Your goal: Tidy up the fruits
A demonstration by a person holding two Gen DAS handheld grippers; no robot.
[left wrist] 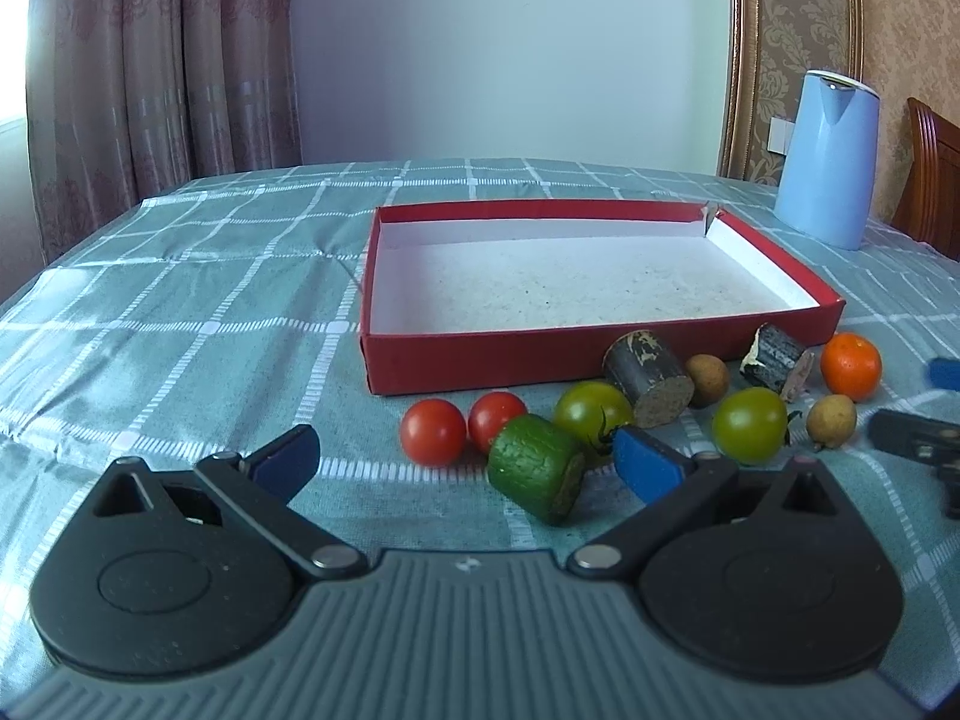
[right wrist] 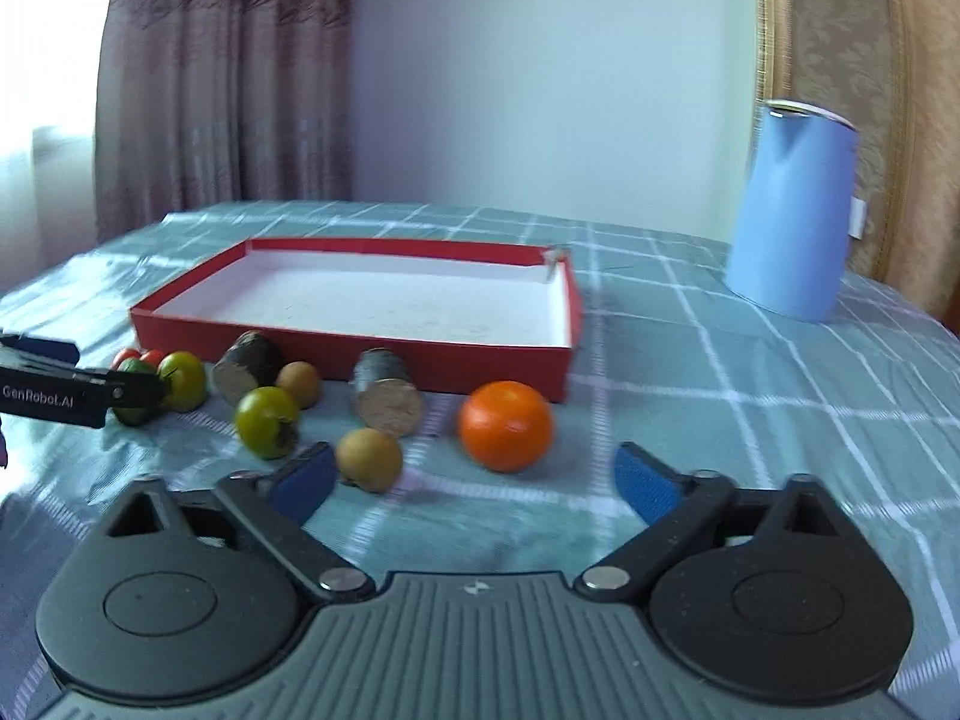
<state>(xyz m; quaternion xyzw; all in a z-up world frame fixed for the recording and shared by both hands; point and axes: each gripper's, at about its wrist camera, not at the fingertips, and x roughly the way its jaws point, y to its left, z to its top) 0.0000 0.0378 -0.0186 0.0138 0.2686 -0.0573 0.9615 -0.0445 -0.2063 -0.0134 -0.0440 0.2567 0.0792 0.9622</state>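
A red box (left wrist: 480, 354) with a white, empty inside lies on the checked tablecloth; it also shows in the right wrist view (right wrist: 360, 354). In front of it lie two red tomatoes (left wrist: 433, 432), two green tomatoes (left wrist: 750, 423), a green cut piece (left wrist: 534, 474), two dark cut pieces (left wrist: 645, 381), two small brown fruits (left wrist: 831, 420) and an orange (left wrist: 851, 366). My left gripper (left wrist: 465, 465) is open, low over the cloth, just short of the green piece. My right gripper (right wrist: 474, 480) is open, just short of the orange (right wrist: 506, 426) and a brown fruit (right wrist: 368, 458).
A light blue kettle (left wrist: 825, 159) stands at the back right of the table, also in the right wrist view (right wrist: 792, 210). A wooden chair (left wrist: 936, 174) is behind it. Curtains hang at the back left. The left gripper's side shows in the right wrist view (right wrist: 72, 396).
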